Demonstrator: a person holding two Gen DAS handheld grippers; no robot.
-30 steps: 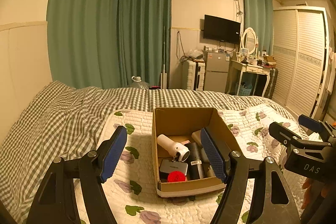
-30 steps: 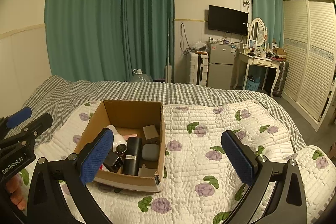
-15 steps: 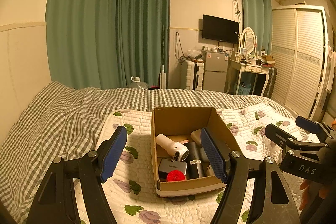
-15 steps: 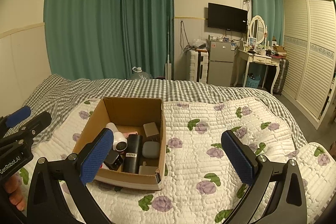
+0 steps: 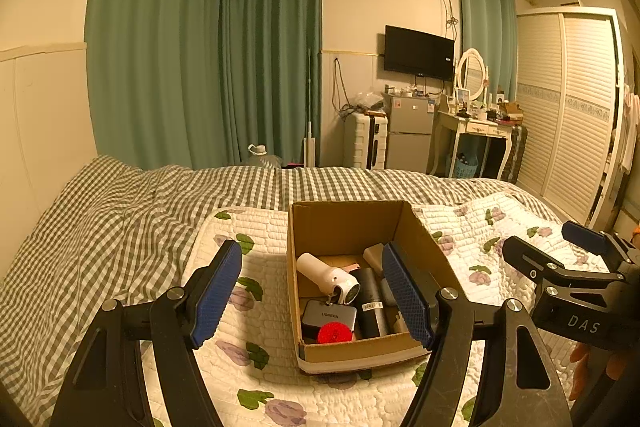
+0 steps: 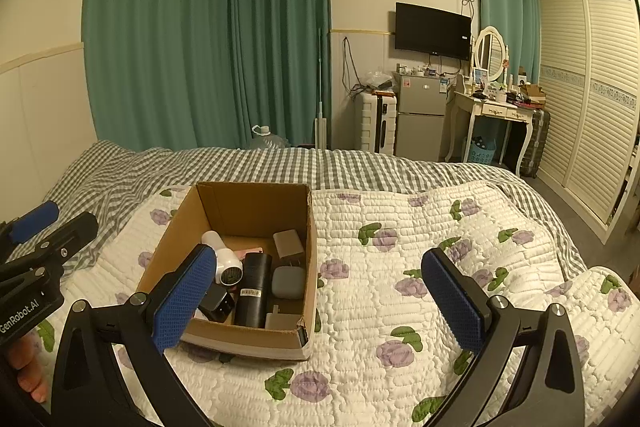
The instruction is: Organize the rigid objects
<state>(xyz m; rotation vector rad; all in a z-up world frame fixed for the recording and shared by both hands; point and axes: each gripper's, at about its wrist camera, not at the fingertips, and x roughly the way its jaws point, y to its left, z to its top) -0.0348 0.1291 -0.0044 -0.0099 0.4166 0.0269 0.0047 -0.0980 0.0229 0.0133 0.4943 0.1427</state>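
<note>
Cardboard box (image 5: 348, 223) sits on the bed's floral quilt (image 6: 400, 267), holding the white handheld device (image 5: 326, 277) whose long axis runs toward the box's far-left corner. My left tool (image 5: 310, 297), spread and empty, hangs nearer; my right tool (image 6: 320, 301), also spread, hangs right of the box.

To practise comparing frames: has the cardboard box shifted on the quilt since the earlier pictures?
No. The cardboard box keeps its place against the flower print on the quilt.
</note>
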